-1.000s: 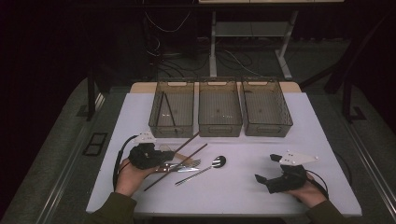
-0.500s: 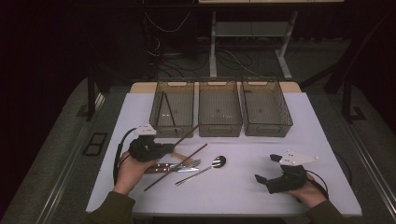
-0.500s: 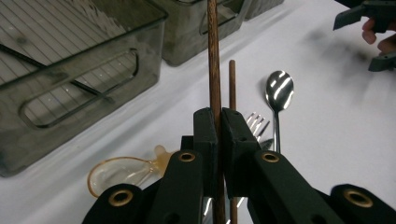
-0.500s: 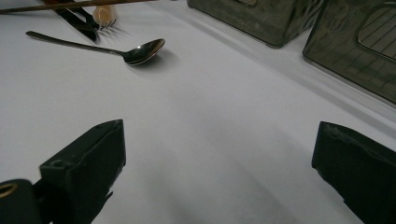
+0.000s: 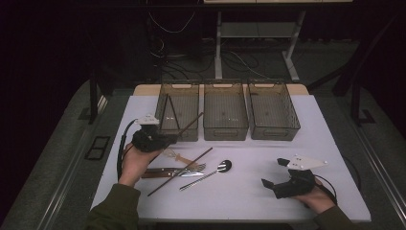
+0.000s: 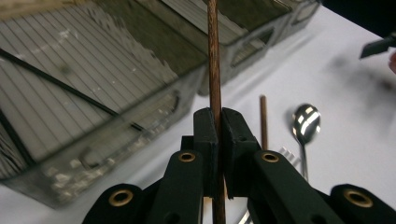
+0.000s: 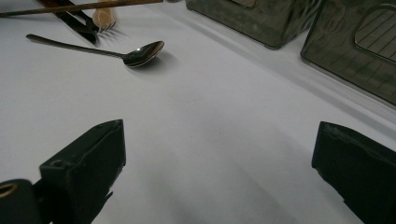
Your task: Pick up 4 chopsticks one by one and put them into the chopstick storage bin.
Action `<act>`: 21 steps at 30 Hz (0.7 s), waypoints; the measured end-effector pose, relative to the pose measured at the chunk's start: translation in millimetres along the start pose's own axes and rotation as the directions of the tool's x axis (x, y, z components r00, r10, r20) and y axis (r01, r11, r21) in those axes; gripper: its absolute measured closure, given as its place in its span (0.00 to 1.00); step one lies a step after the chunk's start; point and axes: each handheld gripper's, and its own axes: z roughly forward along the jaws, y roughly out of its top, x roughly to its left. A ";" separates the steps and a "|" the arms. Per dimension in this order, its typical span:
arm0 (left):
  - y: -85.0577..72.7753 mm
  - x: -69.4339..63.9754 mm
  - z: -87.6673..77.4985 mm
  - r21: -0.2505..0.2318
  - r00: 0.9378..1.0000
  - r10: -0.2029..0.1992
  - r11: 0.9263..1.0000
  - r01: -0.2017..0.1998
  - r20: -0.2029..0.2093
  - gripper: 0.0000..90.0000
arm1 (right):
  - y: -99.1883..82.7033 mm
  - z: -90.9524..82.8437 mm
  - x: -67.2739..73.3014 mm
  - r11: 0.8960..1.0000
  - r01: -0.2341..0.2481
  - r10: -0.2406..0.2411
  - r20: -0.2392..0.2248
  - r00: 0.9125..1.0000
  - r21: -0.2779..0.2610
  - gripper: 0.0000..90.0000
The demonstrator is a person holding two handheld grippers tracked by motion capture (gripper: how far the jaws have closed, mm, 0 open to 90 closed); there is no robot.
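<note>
Left gripper [image 5: 165,139] fingers clamped on chopstick [image 5: 187,125], tip toward left bin [image 5: 178,111] at 12 o'clock, likely for drop; right gripper [image 5: 274,173] fingers wide, idle on worktop [image 5: 249,191].

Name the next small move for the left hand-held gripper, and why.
Probably carry the chopstick on over the left bin before releasing: the left hand-held gripper is shut on it, and its far end already reaches over that bin's near wall.

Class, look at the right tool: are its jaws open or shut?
Open. The right tool rests on the table, its jaws wide apart with nothing between them.
</note>
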 end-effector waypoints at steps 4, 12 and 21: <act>12.4 5.3 2.1 0.001 1.000 -0.006 1.000 0.006 -0.021 0.94 | -0.1 -0.3 -0.2 1.000 -0.004 0.004 0.000 1.000 -0.003 0.03; 35.2 17.9 7.6 -0.010 0.998 -0.022 1.000 0.022 -0.056 0.94 | 0.1 -0.8 0.1 1.000 -0.003 0.003 0.002 1.000 -0.005 0.03; 57.7 38.2 18.4 -0.035 0.993 -0.046 0.998 0.042 -0.107 0.94 | 0.2 -0.9 0.4 1.000 -0.006 0.006 0.000 1.000 -0.007 0.03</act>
